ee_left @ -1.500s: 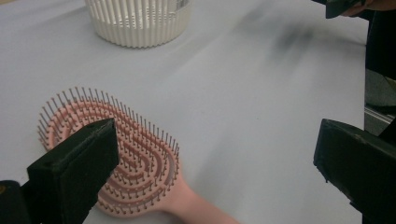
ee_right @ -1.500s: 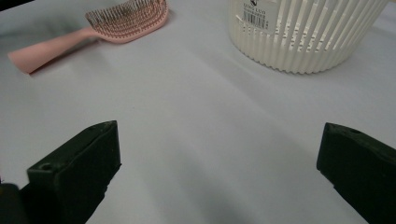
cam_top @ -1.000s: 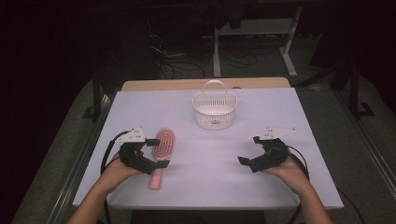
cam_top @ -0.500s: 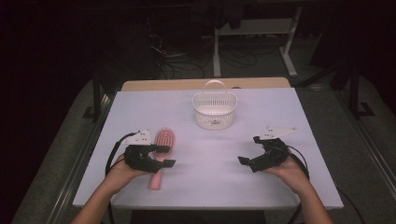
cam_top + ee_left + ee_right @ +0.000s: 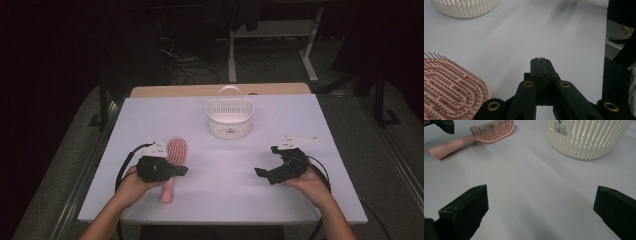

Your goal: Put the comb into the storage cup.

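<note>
The left gripper [image 5: 180,170], jaws closed on nothing, has moved over the hairbrush [image 5: 172,160]; the right gripper [image 5: 260,172] stays wide open at four o'clock.

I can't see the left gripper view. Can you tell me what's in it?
The left gripper has its two black jaws pressed shut over a white table. A pink hairbrush lies bristles-up at the lower left, and a white slatted basket sits at the top left.

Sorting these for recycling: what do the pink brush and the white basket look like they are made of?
The pink brush looks like moulded matte plastic, one uniform colour along handle and head; its thin bristles may be plastic or wire. The white basket seems rigid, slightly glossy plastic, judging by its even slatted walls and moulded handle.
</note>
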The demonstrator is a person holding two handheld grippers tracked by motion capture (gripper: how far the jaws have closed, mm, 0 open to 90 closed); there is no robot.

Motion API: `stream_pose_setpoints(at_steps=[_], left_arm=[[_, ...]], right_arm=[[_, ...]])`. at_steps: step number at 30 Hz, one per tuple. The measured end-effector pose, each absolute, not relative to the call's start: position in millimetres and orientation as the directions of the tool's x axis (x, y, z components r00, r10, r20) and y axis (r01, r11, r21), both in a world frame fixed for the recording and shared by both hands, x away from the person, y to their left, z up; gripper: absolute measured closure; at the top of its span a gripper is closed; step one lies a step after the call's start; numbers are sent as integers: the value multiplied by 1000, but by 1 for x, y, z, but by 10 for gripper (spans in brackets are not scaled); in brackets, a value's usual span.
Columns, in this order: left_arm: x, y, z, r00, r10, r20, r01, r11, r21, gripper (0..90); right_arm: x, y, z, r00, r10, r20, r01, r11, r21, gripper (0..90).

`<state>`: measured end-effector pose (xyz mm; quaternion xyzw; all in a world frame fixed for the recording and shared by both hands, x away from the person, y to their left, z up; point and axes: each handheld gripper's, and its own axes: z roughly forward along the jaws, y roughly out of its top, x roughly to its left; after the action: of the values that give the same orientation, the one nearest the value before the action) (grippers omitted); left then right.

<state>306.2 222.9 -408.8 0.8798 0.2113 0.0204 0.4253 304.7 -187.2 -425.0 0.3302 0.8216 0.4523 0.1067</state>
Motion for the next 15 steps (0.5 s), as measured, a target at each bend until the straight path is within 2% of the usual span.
stream_pose_setpoints(at_steps=[15], left_arm=[[299,225,-417,912,387,-134,359,-601,714,900]], right_arm=[[305,-188,-424,-758,640,129,447,366,816,0]])
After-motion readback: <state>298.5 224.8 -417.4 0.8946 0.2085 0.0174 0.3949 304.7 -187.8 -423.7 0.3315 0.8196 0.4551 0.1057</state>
